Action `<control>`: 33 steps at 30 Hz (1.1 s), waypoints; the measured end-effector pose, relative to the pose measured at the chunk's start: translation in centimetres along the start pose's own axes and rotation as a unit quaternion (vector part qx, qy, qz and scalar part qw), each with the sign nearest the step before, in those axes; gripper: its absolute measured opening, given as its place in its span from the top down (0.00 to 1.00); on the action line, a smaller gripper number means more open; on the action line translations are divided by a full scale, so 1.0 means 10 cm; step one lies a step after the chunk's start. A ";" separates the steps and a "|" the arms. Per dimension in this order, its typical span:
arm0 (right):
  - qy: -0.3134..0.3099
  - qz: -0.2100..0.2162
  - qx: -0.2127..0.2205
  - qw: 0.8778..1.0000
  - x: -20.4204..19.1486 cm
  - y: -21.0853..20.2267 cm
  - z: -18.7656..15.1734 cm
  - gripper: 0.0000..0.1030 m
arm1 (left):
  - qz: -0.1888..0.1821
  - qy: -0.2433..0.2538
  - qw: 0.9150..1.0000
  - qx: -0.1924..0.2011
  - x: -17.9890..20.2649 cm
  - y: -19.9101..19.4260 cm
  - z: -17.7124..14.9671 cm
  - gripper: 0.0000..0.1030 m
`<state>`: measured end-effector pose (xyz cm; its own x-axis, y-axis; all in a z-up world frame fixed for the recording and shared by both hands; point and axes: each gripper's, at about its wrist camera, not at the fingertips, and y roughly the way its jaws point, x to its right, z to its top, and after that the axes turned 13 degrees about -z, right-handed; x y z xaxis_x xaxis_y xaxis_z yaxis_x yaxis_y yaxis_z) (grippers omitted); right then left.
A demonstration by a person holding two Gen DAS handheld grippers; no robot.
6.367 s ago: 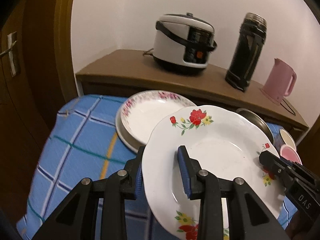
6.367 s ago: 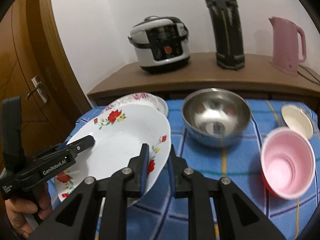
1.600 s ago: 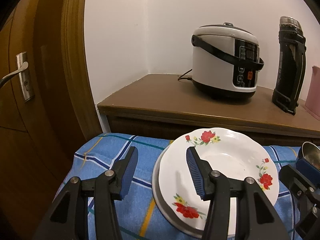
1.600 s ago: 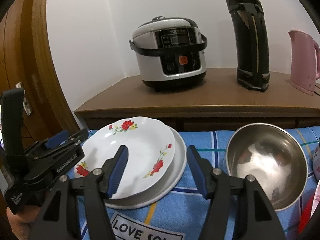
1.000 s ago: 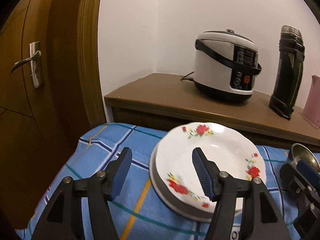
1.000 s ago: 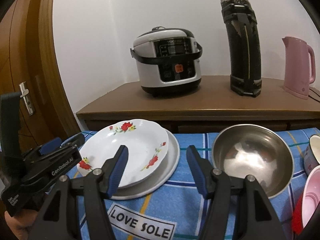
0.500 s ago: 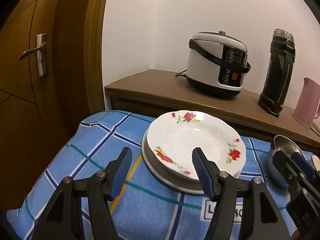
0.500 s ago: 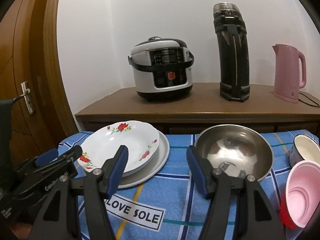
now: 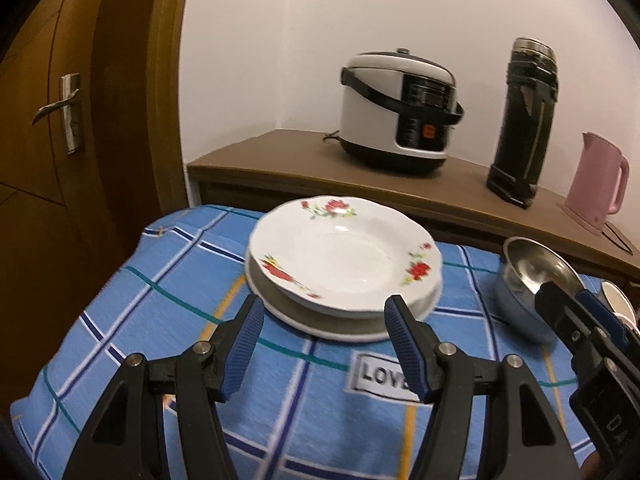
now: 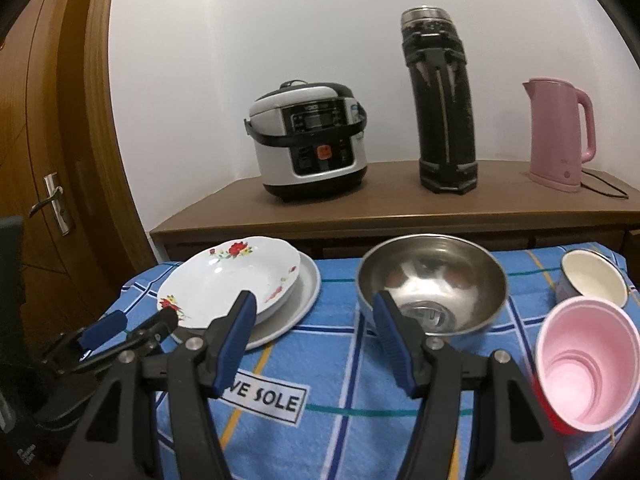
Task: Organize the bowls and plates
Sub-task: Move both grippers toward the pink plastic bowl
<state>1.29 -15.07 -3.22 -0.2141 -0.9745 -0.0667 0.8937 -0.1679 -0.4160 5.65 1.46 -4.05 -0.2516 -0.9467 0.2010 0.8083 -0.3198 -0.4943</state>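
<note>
The worktop (image 10: 340,420), under a blue checked cloth, filled the lower half of both views. At centre left of the right wrist view sat the plate stack: a flowered plate (image 10: 232,284) nested on a larger grey plate (image 10: 304,292), the plate job apparently settled. Right of it, in the middle of the frame, stood the steel bowl (image 10: 436,280), apart from the stack. At the right edge were a small cream-lined bowl (image 10: 596,280) and, just below it, a pink cup (image 10: 588,364).

The left tool (image 9: 324,344) hung at the bottom of its own frame, jaws apart and empty, short of the stack's near rim. The right tool (image 10: 314,328) was likewise spread and held nothing, its gap aimed between the stack and the steel bowl.

The step in hand looked like the turn from plates to bowls. The next move probably called for the right tool to close on the steel bowl's near rim; that thin, slick wall might slip, so a square bite seemed wise, and the small bowl could then be nested inside it.
</note>
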 end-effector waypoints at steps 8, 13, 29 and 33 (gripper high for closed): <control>-0.001 -0.026 -0.003 1.000 0.28 -0.24 -0.04 0.40 | -0.020 0.012 0.999 -0.032 0.31 0.02 -0.10 0.37; 0.022 -0.050 -0.013 0.998 0.66 -0.41 -0.06 0.40 | -0.048 0.028 0.997 -0.049 0.58 0.02 -0.18 0.37; 0.051 -0.120 -0.007 0.991 1.57 -0.83 -0.13 0.40 | -0.087 0.083 0.990 -0.069 1.25 -0.03 -0.22 0.37; 0.060 -0.136 -0.009 0.989 1.77 -0.90 -0.17 0.40 | -0.104 0.094 0.988 -0.071 1.37 -0.04 -0.23 0.37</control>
<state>-11.23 -30.58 -2.19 -0.4918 -0.8688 -0.0567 0.7895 -0.4176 -0.4497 0.67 -11.43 -3.08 -0.5086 -0.8465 0.1573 0.6492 -0.4970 -0.5757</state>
